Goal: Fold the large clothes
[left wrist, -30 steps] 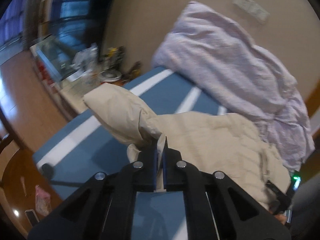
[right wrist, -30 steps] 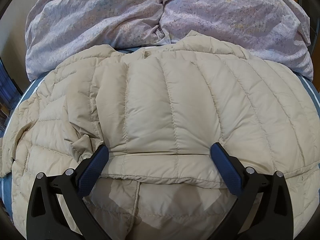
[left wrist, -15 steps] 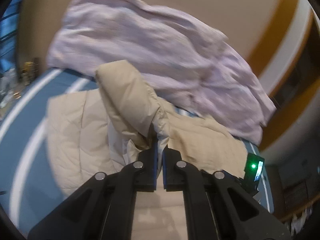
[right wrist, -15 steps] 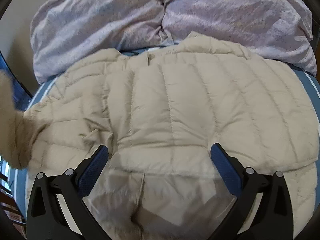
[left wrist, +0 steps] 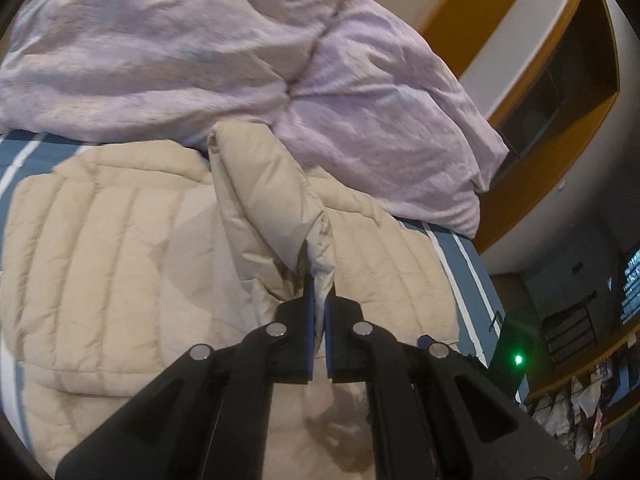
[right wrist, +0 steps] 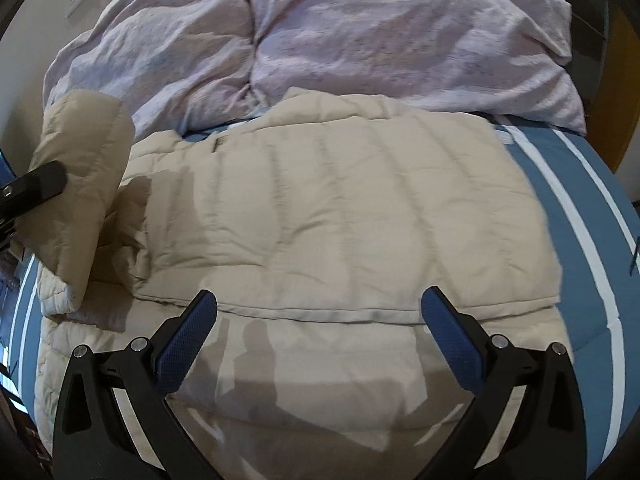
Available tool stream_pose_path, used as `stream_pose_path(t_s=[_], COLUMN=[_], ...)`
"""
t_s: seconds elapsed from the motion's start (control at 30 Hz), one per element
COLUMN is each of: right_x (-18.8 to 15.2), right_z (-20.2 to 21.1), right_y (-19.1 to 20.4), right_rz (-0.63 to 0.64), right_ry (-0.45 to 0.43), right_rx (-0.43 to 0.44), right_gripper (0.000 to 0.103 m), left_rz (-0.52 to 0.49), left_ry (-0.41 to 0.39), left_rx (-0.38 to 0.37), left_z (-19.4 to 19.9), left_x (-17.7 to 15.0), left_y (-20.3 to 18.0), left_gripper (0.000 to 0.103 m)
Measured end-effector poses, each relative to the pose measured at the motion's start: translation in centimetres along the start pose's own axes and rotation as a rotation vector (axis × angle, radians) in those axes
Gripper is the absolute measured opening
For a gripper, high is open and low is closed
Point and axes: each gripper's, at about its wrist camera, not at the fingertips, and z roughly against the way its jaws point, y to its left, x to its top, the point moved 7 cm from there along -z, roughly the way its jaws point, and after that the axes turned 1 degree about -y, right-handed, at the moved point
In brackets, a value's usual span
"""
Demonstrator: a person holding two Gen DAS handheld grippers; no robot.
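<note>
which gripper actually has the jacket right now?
The left gripper: it is shut on the cream jacket's sleeve, holding it up over the jacket. The right gripper is open above the hem, pinching nothing.

Bunched lilac duvet [right wrist: 360, 40] walls off the bed's far side. Blue striped bedsheet [right wrist: 580, 208] lies bare right of the jacket [right wrist: 340, 208], open passage there.

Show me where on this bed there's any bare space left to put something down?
Bare blue striped bedsheet shows right of the beige puffer jacket, toward the mattress edge. A narrower strip lies along the jacket's left side. The head of the bed is crowded: the lilac duvet is heaped there, touching the jacket's collar.
</note>
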Motion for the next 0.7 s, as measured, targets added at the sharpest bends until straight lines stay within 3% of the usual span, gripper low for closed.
stream_pose_path(t_s=[0.2, 0.23, 0.27, 0.37, 0.53, 0.7], right_x=[-0.4, -0.5, -0.5, -0.4, 0.1, 1.1], right_z=[0.5, 0.6, 0.7, 1.2, 2.1, 3.1], right_y=[-2.0, -2.1, -2.3, -2.6, -1.7, 0.8], right_rz=[-0.025, -0.029, -0.031, -0.037, -0.035, 0.013], right_ry=[-0.02, -0.022, -0.024, -0.038, -0.054, -0.087], right_rx=[-0.015, -0.01, -0.009, -0.001, 0.039, 0.072], right_gripper=[0.102, 0.102, 0.102, 0.102, 0.09, 0.078], left_rz=[-0.002, 0.001, 0.001, -0.01, -0.016, 0.01], left_ry=[0.08, 0.089, 0.091, 0.07, 0.027, 0.018], left_rx=[-0.046, -0.055, -0.062, -0.066, -0.02, 0.026], left_z=[-3.2, -3.3, -3.3, -2.3, 0.0, 1.3], left_x=[-1.1, -1.3, -1.4, -1.3, -0.6, -0.5], left_y=[-2.5, -2.8, -3.0, -3.1, -1.2, 1.6], left_gripper=[0.006, 0.011, 0.024, 0.048, 0.057, 0.058])
